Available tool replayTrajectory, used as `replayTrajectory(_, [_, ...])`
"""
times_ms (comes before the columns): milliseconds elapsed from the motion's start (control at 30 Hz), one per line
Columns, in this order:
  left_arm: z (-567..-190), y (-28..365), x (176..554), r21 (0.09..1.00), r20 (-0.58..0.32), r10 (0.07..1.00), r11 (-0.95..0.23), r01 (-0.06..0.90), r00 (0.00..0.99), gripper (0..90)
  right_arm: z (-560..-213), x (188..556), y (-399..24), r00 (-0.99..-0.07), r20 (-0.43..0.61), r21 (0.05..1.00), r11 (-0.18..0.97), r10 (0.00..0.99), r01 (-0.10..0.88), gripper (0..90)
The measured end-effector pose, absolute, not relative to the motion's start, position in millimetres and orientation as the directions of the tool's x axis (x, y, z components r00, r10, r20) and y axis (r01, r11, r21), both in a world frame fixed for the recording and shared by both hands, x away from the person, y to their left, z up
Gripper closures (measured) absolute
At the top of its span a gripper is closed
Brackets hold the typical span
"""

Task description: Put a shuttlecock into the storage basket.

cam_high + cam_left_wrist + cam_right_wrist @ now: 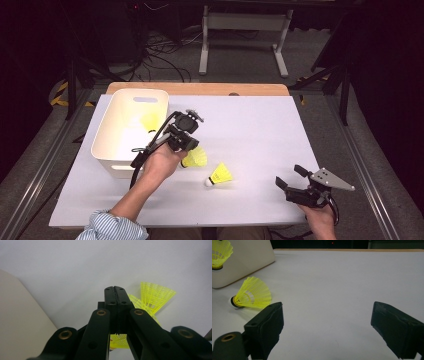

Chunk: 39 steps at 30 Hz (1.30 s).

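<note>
Bin: white, at the table's left; one yellow shuttlecock inside.
Left gripper: just right of the bin, jaws clamped on a shuttlecock's skirt.
Loose shuttlecock: lying further right of the bin.
Right gripper: far right of the bin, jaws wide apart, nothing between them.

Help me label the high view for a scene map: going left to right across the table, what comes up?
White bin → left tool → shuttlecock lying on the table → right tool.
</note>
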<state>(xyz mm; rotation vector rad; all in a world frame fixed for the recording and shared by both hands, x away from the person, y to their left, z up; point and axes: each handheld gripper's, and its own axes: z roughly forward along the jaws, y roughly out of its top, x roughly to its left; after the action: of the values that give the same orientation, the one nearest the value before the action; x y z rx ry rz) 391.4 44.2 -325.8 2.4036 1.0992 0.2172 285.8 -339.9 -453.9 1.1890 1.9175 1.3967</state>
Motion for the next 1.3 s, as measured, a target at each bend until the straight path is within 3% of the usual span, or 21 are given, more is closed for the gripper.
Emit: replayTrajectory(1300, [-288.7,61.8,396.2,0.521,-0.064,0.749,-0.538,0.662,0.659,90.0,-454.0,286.0,-340.1,-0.504,0.108,0.926,0.098,0.857,0.365,11.9])
